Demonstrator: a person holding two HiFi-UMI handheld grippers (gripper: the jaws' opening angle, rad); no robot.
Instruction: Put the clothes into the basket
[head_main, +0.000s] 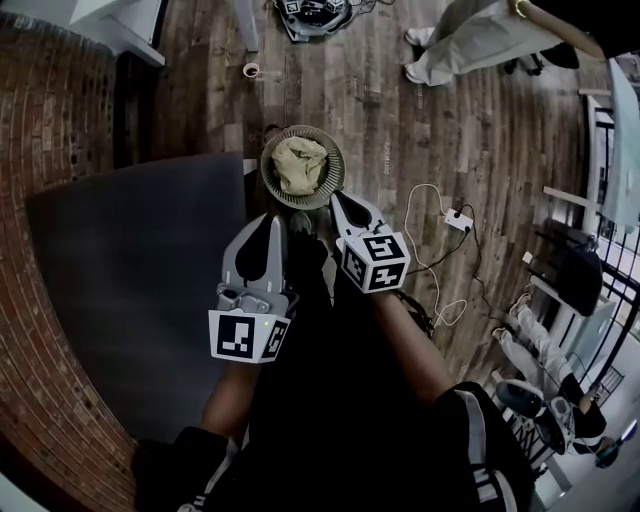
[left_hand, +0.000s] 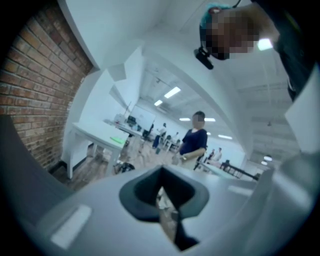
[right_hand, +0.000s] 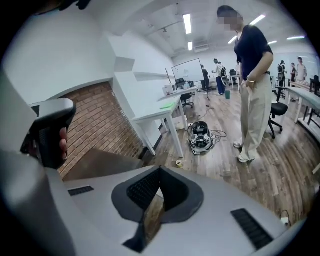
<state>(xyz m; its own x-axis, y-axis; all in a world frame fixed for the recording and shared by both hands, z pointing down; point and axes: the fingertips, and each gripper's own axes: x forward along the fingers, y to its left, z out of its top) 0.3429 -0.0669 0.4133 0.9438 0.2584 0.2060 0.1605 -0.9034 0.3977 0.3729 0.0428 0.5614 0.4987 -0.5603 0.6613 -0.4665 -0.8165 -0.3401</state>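
Both tongs are pinched together with nothing between them. The left tongs (head_main: 270, 225) and the right tongs (head_main: 338, 202) each show, in their own gripper view, pads meeting and only floor through the slit beneath. We hold them on the near side of the basket, the right one just beside its rim.

The tan cloth (head_main: 300, 165) lies crumpled inside the round basket (head_main: 266, 172), filling most of it and heaped about level with the rim, as far as we can judge. That is the first risk we see: a fold riding high near the edge could slide over if the basket is jolted. The likeliest jolt is from our right tongs, so close to the near rim (a light basket on a smooth wood floor (head_main: 380, 120) would probably skid or tip readily). Further out, the white cable (head_main: 432, 195) trails across the boards to our right and could catch a foot if we step that way. A bystander in pale trousers (head_main: 470, 45) stands beyond the basket, well apart. On the dark grey surface (head_main: 140, 280) to our left we see no other garment, so we judge the loading near its end, though dark cloth against our own dark clothing would be hard to pick out.

The cloth is a bundle rather than a strip, slightly longer from near rim to far rim than across. We make out no end or collar, so it points nowhere in particular.
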